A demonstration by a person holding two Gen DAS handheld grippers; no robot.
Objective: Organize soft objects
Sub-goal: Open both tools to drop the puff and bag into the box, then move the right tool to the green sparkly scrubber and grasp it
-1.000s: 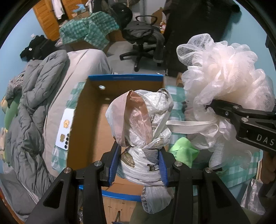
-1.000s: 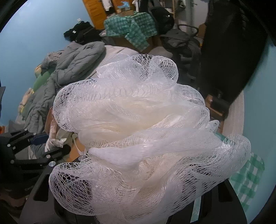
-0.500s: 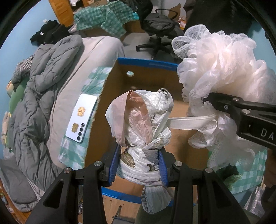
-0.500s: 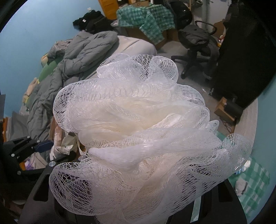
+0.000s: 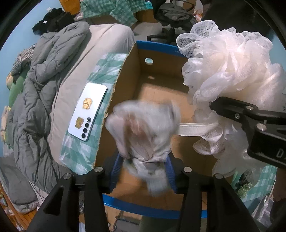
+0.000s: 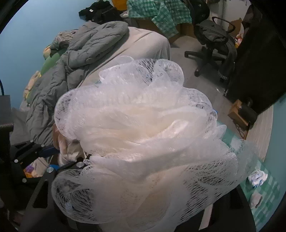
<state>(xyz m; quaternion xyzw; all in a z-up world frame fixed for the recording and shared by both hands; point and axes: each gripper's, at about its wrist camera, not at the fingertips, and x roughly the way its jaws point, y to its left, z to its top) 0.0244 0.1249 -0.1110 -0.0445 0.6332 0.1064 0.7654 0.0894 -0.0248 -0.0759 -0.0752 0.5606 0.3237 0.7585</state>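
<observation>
A knotted white plastic bag bundle (image 5: 143,125) shows blurred between the blue pads of my left gripper (image 5: 143,171), above an open cardboard box (image 5: 135,75) with blue edges. The left jaws are opening, and a gap shows beside the bag's neck. A fluffy white mesh bath sponge (image 5: 232,71) hangs over the box's right side. Its white strap (image 5: 196,128) reaches toward the bag. The sponge (image 6: 143,133) fills the right wrist view and hides the pads of my right gripper (image 6: 141,201). The right jaws are opening with the sponge still between them.
A white phone (image 5: 87,112) lies on a green checked cloth (image 5: 80,151) left of the box. A grey quilt (image 5: 35,89) covers the bed further left. An office chair (image 5: 171,16) stands behind the box. Small crumpled cloths (image 6: 257,178) lie on checked cloth at the right.
Both grippers have moved further over the box and lower. The left jaws have widened and the bag, sharp before, is now blurred and slipping. The sponge has puffed out wider.
</observation>
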